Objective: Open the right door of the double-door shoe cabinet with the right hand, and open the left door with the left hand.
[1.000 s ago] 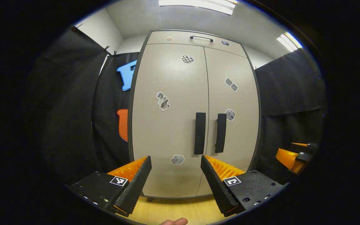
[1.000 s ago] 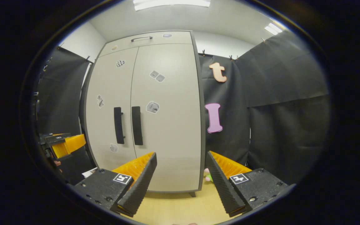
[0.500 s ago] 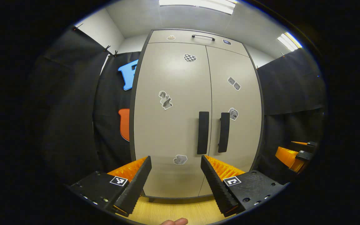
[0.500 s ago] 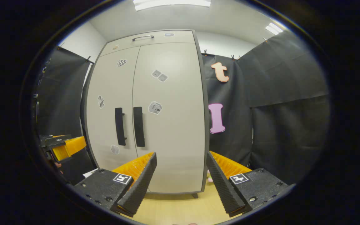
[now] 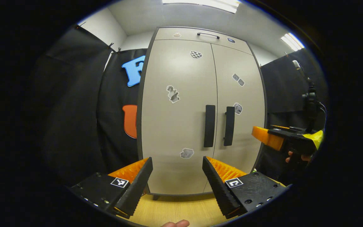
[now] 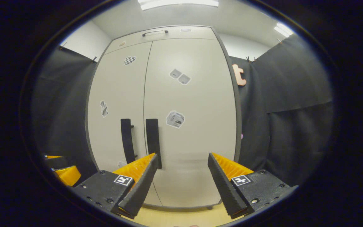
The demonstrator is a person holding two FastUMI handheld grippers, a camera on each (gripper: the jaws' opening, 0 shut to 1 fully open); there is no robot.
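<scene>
Here, in the left gripper view, the shoe cabinet (image 5: 181, 94) stands ahead with both doors shut. The left gripper (image 5: 177, 164) has its jaws spread wide and holds nothing. The left door handle (image 5: 209, 126) is an upright bar, long axis vertical, lying above and a little to the right of the jaw gap, well apart from the fingertips. The right door handle (image 5: 229, 126) stands just beside it across the door seam. Farther right the right gripper (image 5: 268, 138) reaches toward the cabinet's right edge, held by a hand that is partly cut off at the rim.

In the right gripper view, the right gripper (image 6: 183, 164) is likewise released and empty. The right door handle (image 6: 153, 142) lies up and to the left of the gap, its lower end passing behind the left fingertip, so how near they are I cannot tell. The left door handle (image 6: 127, 140) stands beyond it. The right hand looks the nearer, so a leftward shift seems due before closing. The cabinet's interior is hidden.
</scene>
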